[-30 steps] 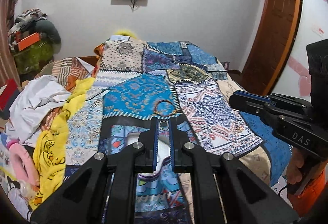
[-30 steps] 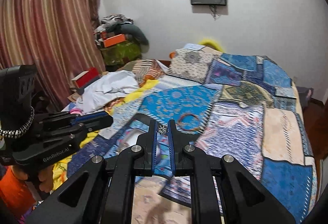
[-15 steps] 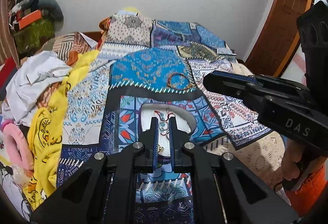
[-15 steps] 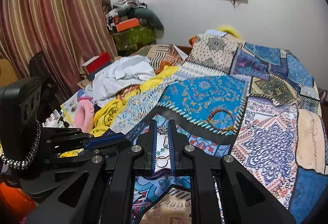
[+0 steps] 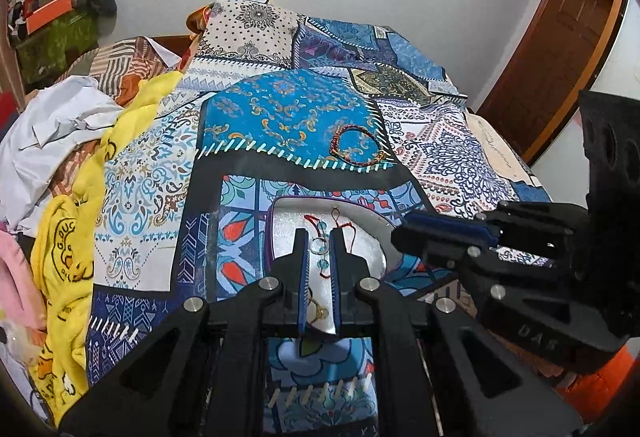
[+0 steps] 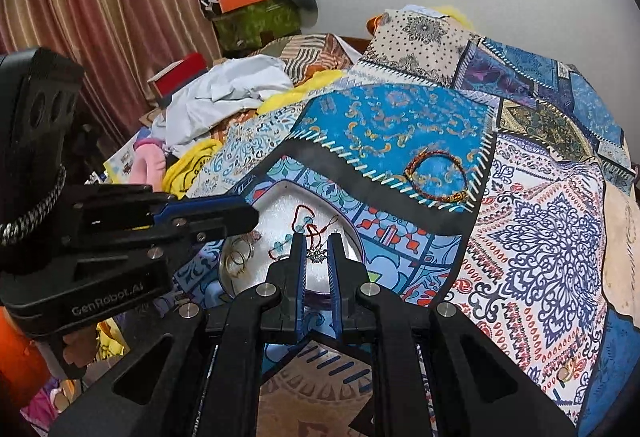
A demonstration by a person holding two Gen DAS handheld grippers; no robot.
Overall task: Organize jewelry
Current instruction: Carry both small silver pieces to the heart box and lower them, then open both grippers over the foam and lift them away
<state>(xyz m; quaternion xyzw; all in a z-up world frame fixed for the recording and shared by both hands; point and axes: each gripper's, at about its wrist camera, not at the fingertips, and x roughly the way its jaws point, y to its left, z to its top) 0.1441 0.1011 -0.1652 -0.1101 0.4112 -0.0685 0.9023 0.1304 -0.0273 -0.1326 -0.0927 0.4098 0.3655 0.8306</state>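
1. Far to the left of both grippers, a yellow cloth (image 5: 60,269) printed with black letters, partly readable as "GUC", lay beside a white cloth (image 5: 52,129) on the bed.
2. In the right wrist view, the left gripper (image 6: 244,215) carried the label "GenRobot.AI" on its body and reached over the left rim of the white tray (image 6: 276,205).
3. In its own view, the left gripper (image 5: 319,243) was clamped on a small silver ring (image 5: 320,244), held just above the tray (image 5: 288,221).
4. Beaded red strings (image 5: 320,227) lay in the tray just ahead of those fingertips.
5. The right gripper (image 6: 318,255) was pinched onto a small silver star-shaped charm (image 6: 318,256) above the tray's middle.
6. Ahead and to the right of both grippers, a red braided bracelet (image 6: 438,177) lay on the blue patch of the patterned bedspread (image 6: 540,237), apart from the tray.
7. In the left wrist view, the right gripper (image 5: 404,235) bore the letters "DAS".
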